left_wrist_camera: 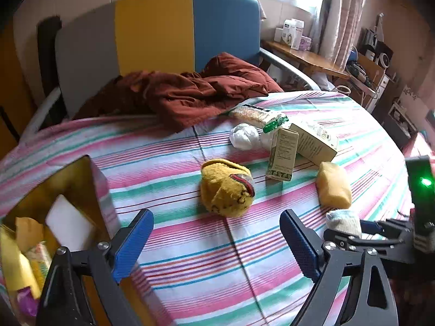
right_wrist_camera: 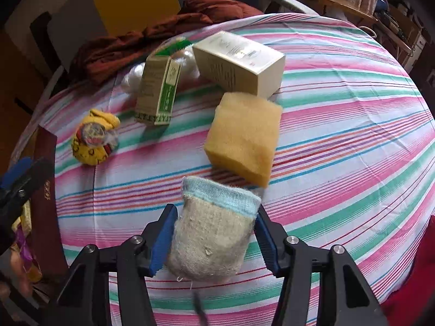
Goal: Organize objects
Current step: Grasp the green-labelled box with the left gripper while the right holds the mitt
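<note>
My right gripper point(right_wrist_camera: 214, 233) is shut on a rolled grey sock with a light blue cuff point(right_wrist_camera: 214, 231), held over the striped bedsheet point(right_wrist_camera: 339, 135); the sock also shows in the left wrist view point(left_wrist_camera: 344, 221). My left gripper point(left_wrist_camera: 217, 233) is open and empty, above the sheet, just short of a rolled yellow sock point(left_wrist_camera: 227, 187). A yellow sponge point(right_wrist_camera: 243, 135), a small green box point(right_wrist_camera: 159, 92), a larger cream box point(right_wrist_camera: 239, 62) and a white bundle point(left_wrist_camera: 243, 135) lie on the bed.
A dark red box point(left_wrist_camera: 100, 187) holding a white block and yellow packets stands at the left. A rust-red blanket point(left_wrist_camera: 190, 89) lies crumpled by the headboard. A biscuit packet point(left_wrist_camera: 258, 115) lies behind the boxes. A wooden shelf point(left_wrist_camera: 304, 57) stands beyond the bed.
</note>
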`<action>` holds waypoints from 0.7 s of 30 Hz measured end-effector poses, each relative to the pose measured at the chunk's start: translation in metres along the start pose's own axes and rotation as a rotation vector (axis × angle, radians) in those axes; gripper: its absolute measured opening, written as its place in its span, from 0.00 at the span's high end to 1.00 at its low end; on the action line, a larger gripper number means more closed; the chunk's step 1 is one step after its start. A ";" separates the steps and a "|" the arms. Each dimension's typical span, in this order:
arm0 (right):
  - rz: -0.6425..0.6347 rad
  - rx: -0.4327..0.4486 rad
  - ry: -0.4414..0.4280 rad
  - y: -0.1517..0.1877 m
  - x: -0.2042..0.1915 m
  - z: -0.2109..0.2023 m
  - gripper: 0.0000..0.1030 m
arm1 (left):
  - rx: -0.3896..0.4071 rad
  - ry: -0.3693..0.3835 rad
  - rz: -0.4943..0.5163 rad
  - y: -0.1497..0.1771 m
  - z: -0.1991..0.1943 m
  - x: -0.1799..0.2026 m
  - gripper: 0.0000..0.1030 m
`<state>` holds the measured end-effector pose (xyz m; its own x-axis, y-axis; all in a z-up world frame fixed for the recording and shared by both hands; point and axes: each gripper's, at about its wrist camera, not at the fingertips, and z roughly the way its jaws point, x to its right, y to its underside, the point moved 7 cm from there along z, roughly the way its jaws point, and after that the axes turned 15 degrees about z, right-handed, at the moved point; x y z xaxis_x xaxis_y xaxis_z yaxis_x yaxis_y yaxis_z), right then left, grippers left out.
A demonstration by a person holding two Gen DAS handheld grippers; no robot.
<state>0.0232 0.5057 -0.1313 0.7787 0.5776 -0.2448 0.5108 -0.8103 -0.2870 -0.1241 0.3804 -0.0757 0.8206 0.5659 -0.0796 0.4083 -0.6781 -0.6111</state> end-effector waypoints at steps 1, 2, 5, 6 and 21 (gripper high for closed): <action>0.004 0.008 -0.005 -0.001 0.000 -0.002 0.45 | -0.002 -0.001 -0.003 -0.001 0.003 0.000 0.09; 0.006 0.017 -0.012 -0.001 0.000 -0.004 0.46 | -0.008 -0.001 -0.005 -0.002 0.007 0.001 0.09; 0.002 0.019 -0.027 -0.005 -0.004 -0.008 0.46 | -0.019 -0.015 0.007 -0.007 0.017 0.001 0.09; -0.003 0.017 -0.031 -0.002 -0.007 -0.009 0.46 | -0.030 -0.029 0.014 -0.008 0.023 0.000 0.09; 0.026 -0.006 -0.027 -0.009 0.013 -0.002 0.45 | 0.028 -0.074 0.015 -0.042 0.034 0.002 0.08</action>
<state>0.0296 0.5209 -0.1299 0.7816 0.5587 -0.2774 0.4929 -0.8258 -0.2742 -0.1534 0.4256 -0.0768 0.7944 0.5895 -0.1459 0.3843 -0.6741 -0.6308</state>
